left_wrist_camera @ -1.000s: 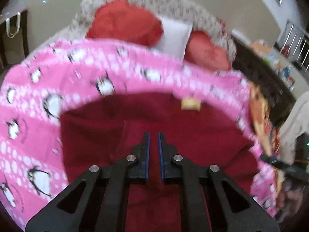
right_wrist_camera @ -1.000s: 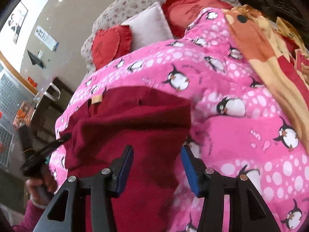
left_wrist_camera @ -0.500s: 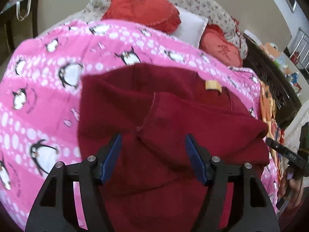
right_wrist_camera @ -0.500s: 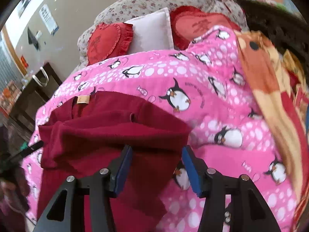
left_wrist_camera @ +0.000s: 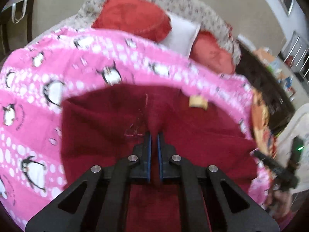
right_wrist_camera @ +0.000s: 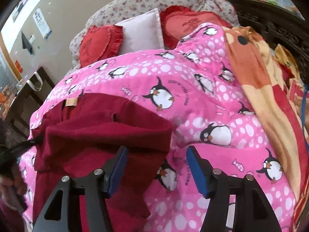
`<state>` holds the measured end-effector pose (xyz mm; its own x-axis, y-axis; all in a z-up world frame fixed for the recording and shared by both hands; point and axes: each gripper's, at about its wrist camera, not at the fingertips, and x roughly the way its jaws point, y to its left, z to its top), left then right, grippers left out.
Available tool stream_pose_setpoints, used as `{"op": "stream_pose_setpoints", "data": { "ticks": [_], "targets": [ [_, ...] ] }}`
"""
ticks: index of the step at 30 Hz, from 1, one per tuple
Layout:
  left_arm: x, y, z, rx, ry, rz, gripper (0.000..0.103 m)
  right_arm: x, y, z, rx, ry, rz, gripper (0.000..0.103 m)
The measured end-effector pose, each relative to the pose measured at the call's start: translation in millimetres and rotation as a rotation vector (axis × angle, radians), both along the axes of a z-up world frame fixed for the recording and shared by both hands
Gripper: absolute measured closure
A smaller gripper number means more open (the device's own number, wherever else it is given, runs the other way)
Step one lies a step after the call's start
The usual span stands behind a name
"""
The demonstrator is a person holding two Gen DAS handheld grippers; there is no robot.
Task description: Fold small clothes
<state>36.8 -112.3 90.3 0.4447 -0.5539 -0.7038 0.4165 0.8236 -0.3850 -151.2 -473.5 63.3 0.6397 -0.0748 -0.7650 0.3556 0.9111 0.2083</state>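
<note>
The left claw (left_wrist_camera: 154, 135) pinches a ridge of the maroon garment (left_wrist_camera: 202, 135), likely to lift a fold. The right claw (right_wrist_camera: 156, 164) gapes wide, holding nothing, over the garment's edge on the penguin quilt (right_wrist_camera: 212, 96).

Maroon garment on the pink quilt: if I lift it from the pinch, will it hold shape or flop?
Probably flop: the maroon garment already lies in soft, rounded folds. It looks fleecy and thick, so likely grippy in the left gripper. The unpinched layers would likely sag; the right gripper is open beside its edge.

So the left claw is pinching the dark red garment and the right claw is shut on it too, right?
Not quite. The left claw does pinch the dark red garment, but the right wrist view shows the right claw open, gripping nothing.
</note>
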Motion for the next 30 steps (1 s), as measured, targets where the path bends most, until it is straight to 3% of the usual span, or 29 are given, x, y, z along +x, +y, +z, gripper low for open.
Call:
{"op": "stream_pose_setpoints", "data": {
  "ticks": [2,8,13,17,23,26,30],
  "targets": [
    [-0.8,15.1,9.4,-0.024,-0.012,0.022,0.099,6.0,5.3,2.0,-0.027,0.000,0.040,0.043],
    [-5.9,35.6,3.5,0.009,0.005,0.046,0.099,25.1,21.8,5.1,-0.151,0.022,0.144,0.042],
    [-2.3,35.1,-15.5,0.022,0.062,0.083,0.099,55.3,7.4,3.2,-0.108,-0.007,0.081,0.042],
    [3.9,22.9,-33.5,0.075,0.104,0.101,0.099,78.6,-3.0,-9.4,-0.046,0.053,0.039,0.042],
    [-0.3,20.3,-34.1,0.116,0.059,0.078,0.099,22.3,-3.9,10.3,0.053,0.016,0.020,0.042],
    [1.1,21.8,-38.9,0.114,0.075,0.082,0.099,-18.2,8.9,7.5,0.193,-0.006,0.100,0.042],
    [0.3,19.5,-42.3,0.127,0.085,0.087,0.098,-49.4,22.1,-8.9,0.245,-0.024,0.130,0.042]
  ]
}}
